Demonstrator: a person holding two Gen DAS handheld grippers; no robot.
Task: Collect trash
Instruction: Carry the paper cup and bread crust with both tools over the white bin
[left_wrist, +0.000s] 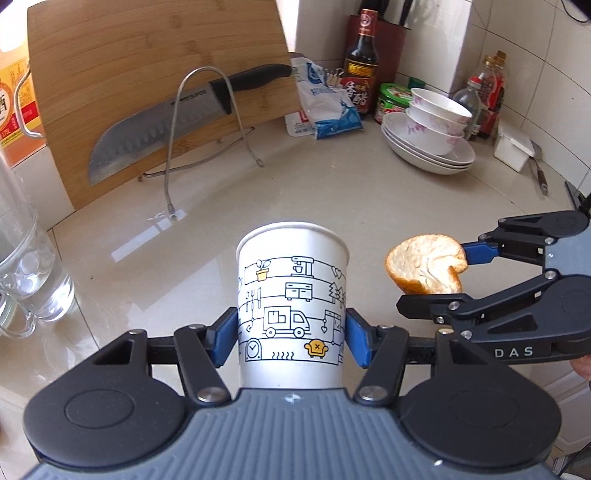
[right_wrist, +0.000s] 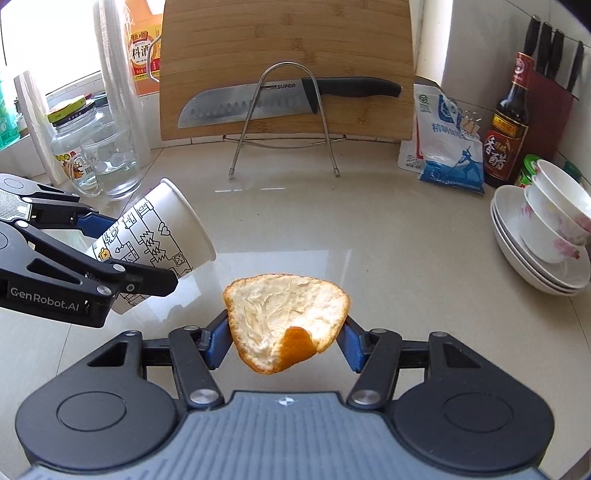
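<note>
My left gripper (left_wrist: 291, 338) is shut on a white paper cup (left_wrist: 291, 295) printed with black line drawings, held above the beige countertop (left_wrist: 332, 192). In the right wrist view the cup (right_wrist: 155, 236) is tilted, its open mouth toward the right, in the left gripper (right_wrist: 122, 251). My right gripper (right_wrist: 282, 338) is shut on a piece of orange peel (right_wrist: 284, 317), white pith side facing the camera, held above the counter just right of the cup. In the left wrist view the peel (left_wrist: 424, 264) hangs in the right gripper (left_wrist: 454, 277) beside the cup's rim.
A bamboo cutting board (right_wrist: 288, 55) leans at the back with a knife (right_wrist: 258, 99) on a wire rack (right_wrist: 284, 122). Stacked bowls and plates (right_wrist: 546, 236) stand right, a salt bag (right_wrist: 447, 147) and vinegar bottle (right_wrist: 508, 122) behind. Glass mugs (right_wrist: 110, 162) and jars stand left.
</note>
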